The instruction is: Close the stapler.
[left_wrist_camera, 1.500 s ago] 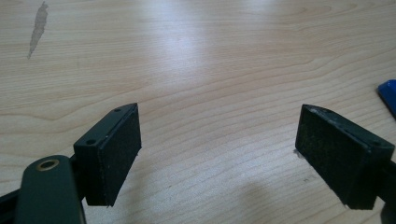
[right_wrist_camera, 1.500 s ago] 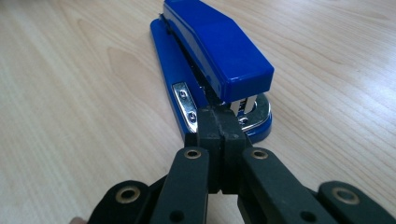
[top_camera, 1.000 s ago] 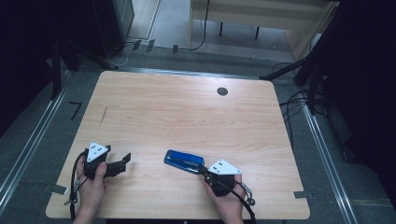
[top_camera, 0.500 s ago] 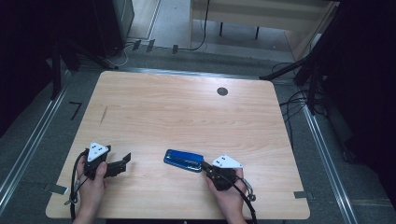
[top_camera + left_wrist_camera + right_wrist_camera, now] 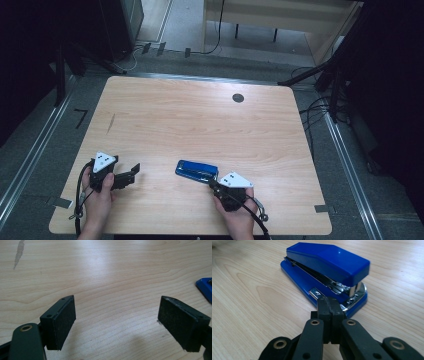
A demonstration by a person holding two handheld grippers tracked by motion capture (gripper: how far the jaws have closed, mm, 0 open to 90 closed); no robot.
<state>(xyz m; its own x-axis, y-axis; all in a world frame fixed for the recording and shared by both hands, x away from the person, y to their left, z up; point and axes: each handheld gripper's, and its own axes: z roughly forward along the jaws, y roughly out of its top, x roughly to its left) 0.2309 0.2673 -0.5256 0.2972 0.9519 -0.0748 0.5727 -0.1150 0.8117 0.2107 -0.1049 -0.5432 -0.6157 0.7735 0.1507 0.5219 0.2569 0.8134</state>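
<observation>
The blue stapler [image 5: 196, 170] lies flat on the wooden table [image 5: 200, 125], near the front edge and slightly right of the table's centre line. Its long axis runs roughly from 10 o'clock to 4 o'clock in the high view.

The right gripper [image 5: 214, 184] sits at the 4 o'clock end of the stapler. Its jaws are pressed fully together with nothing between them. In the right gripper view the closed tips [image 5: 328, 302] rest just in front of the stapler's [image 5: 324, 272] hinged metal end; contact cannot be confirmed.

The left gripper [image 5: 131, 172] lies at 9 o'clock from the stapler, well apart from it, low over the table. Its jaws stand wide apart and hold nothing. In the left gripper view, bare tabletop [image 5: 105, 277] shows between the pads [image 5: 62, 322], and a corner of the stapler [image 5: 205, 287] appears at 3 o'clock.
</observation>
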